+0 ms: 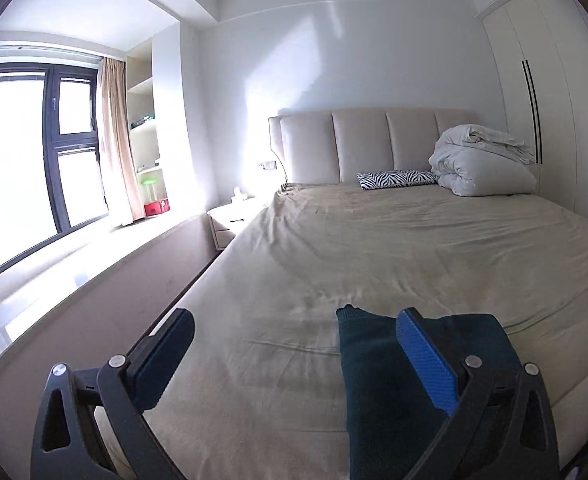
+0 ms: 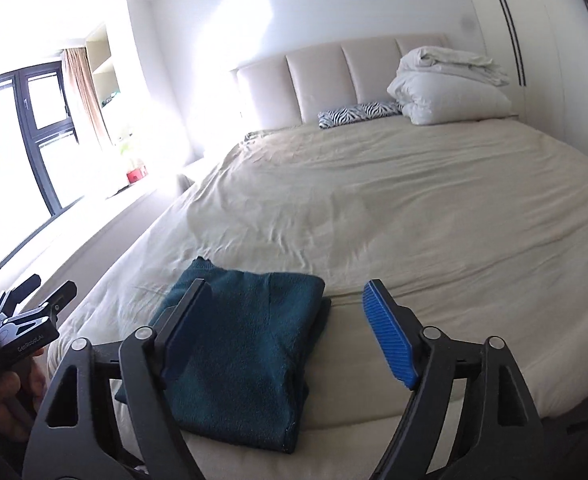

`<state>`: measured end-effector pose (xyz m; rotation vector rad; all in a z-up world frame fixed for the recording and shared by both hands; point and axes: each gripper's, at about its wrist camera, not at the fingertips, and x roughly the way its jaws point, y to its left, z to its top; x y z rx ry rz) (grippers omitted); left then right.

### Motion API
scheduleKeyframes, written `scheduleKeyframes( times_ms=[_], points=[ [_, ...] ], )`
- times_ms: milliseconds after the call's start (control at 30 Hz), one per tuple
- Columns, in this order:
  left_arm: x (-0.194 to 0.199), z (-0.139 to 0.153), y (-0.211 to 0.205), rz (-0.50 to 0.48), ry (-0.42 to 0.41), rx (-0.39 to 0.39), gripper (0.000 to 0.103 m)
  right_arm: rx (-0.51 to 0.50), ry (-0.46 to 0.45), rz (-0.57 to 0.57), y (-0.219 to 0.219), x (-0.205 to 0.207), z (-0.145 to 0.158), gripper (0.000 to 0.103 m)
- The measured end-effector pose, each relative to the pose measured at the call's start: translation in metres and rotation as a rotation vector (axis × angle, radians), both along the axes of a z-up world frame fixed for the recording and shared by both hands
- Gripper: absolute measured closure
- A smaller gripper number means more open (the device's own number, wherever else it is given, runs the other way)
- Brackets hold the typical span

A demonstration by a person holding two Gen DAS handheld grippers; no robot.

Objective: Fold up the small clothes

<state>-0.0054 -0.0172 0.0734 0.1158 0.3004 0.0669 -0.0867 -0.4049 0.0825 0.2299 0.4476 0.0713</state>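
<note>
A dark teal knit garment (image 2: 245,352) lies folded into a thick rectangle on the beige bed sheet (image 2: 414,208), near the bed's front edge. My right gripper (image 2: 287,292) hovers over it with jaws wide apart and nothing between the blue pads. In the left wrist view the same garment (image 1: 374,380) sits low and right, partly behind the right finger. My left gripper (image 1: 296,320) is open and empty above bare sheet, to the left of the garment. That left gripper (image 2: 33,300) also shows at the left edge of the right wrist view, held by a hand (image 2: 9,396).
A zebra-print pillow (image 1: 398,179) and a bundled white duvet (image 1: 482,164) rest against the padded headboard (image 1: 366,144). A white wardrobe (image 1: 554,100) stands on the right. On the left are a low window ledge (image 1: 93,280), a large window (image 1: 17,168) and a nightstand (image 1: 229,220).
</note>
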Motion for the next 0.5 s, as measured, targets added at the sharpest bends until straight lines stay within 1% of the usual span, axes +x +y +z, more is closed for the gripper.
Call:
scheduleKeyframes(
  times_ms=[33,67,133,200,233,300,367,433,500],
  points=[
    [-0.007,0.008,0.003,0.009,-0.029,-0.008,0.0,-0.015,-0.04,-0.024,-0.001,-0.004,0.01,0.004],
    [-0.013,0.015,0.006,0.003,-0.052,-0.022,0.0,-0.036,-0.071,-0.041,-0.001,-0.008,0.02,0.002],
    [-0.023,0.028,0.011,-0.033,-0.099,-0.049,0.0,-0.097,-0.127,-0.07,0.001,-0.017,0.039,0.002],
    [-0.031,0.038,0.015,-0.031,-0.136,-0.063,0.0,-0.155,-0.181,-0.1,0.003,-0.025,0.056,0.002],
    [-0.032,0.042,0.015,-0.017,-0.123,-0.051,0.0,-0.164,-0.21,-0.106,0.005,-0.03,0.065,0.002],
    [-0.031,0.047,0.012,-0.005,-0.081,-0.019,0.0,-0.144,-0.255,-0.11,0.005,-0.039,0.082,0.002],
    [-0.036,0.049,0.011,0.013,-0.083,-0.009,0.0,-0.111,-0.289,-0.11,0.005,-0.048,0.097,0.0],
    [-0.038,0.049,0.01,0.018,-0.084,-0.01,0.0,-0.099,-0.308,-0.099,0.007,-0.053,0.106,0.0],
    [-0.035,0.046,0.008,0.019,-0.058,-0.006,0.0,-0.11,-0.299,-0.085,0.014,-0.055,0.11,0.0]
  ],
)
